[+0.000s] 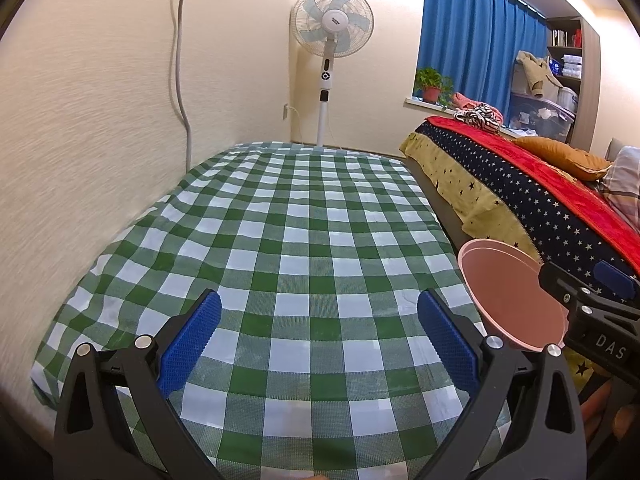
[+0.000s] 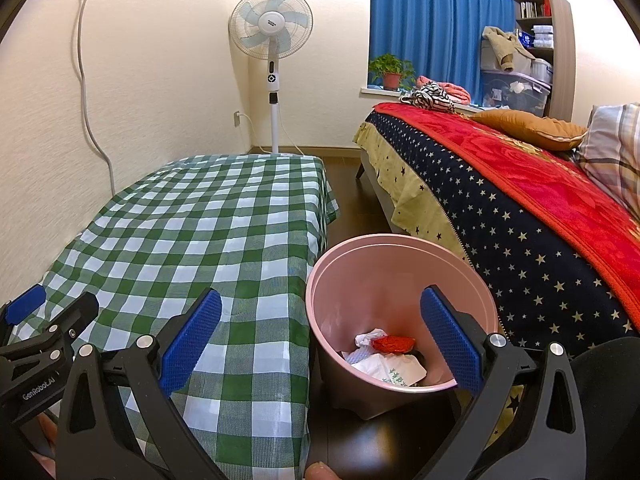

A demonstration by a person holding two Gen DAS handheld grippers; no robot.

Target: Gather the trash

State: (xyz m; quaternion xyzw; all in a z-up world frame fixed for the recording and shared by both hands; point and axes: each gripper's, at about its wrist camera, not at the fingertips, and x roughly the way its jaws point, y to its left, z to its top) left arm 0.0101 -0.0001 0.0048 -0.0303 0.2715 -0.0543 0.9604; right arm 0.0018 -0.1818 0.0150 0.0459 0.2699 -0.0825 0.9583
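A green-and-white checked cloth (image 1: 304, 240) drapes the desk against the textured cream wall. Over it the left tongs (image 1: 318, 340) hang spread, nubbed blue pads empty. Only the right view looks inside the round pink plastic bin (image 2: 400, 280) on the dark floor: crumpled paper and a red wrapper (image 2: 392, 344) lie between the spread right tongs (image 2: 320, 340).

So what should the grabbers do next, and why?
Probably just pull both back and stop. The pink bin on the floor already holds crumpled paper and a red wrapper, and no trash shows on the checked cloth. The left hand-held gripper and right hand-held gripper are both open and empty, so nothing seems left to collect.
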